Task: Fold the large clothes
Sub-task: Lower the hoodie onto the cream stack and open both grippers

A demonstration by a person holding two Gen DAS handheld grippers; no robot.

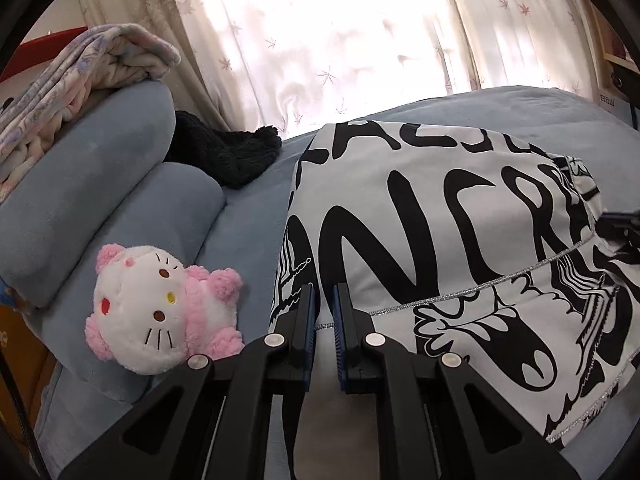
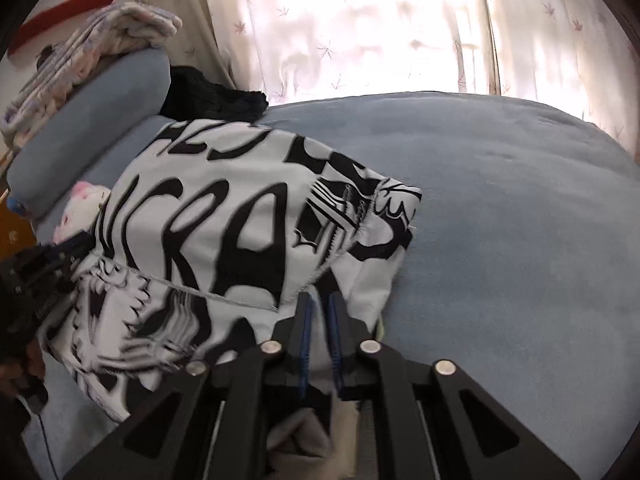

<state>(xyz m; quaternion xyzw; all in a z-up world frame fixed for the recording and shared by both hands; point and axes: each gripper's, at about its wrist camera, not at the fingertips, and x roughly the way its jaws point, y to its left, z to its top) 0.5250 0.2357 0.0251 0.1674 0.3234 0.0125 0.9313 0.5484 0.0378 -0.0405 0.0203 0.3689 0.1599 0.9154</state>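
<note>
The garment (image 1: 460, 240) is a white cloth printed with heavy black graffiti-style lettering. In the left wrist view large rounded letters reading roughly "NCR" are showing across the middle, with a partly cut-off row of letters above; in the right wrist view "CRA" is readable. No full word or brand can be made out. A thin silvery stitched hem line is running across the print, and the cloth looks smooth and woven, already doubled over on itself.

The garment is lying on a bed (image 2: 520, 200) covered in a soft blue, suede-like sheet, right of the pillows.

The left gripper (image 1: 322, 308) is pinching the near left edge of the garment along the hem, its blue-padded black fingers pressed almost together on the cloth. The right gripper (image 2: 318, 312) is likewise pinching the garment near its right side, with cloth bunching between its narrow blue pads. The right view is blurred at its left.

Two rounded blue pillows (image 1: 100, 184) are stacked at the left. A folded quilted blanket (image 1: 80, 76) with a pale floral print is resting on the upper one. A black fuzzy item (image 1: 228, 152) is lying beside them. A white and pink plush cat toy (image 1: 160, 308), fleecy in texture, is lying beside the lower pillow. Pale curtains (image 1: 320, 40) with small leaf motifs are hanging behind, backlit.
</note>
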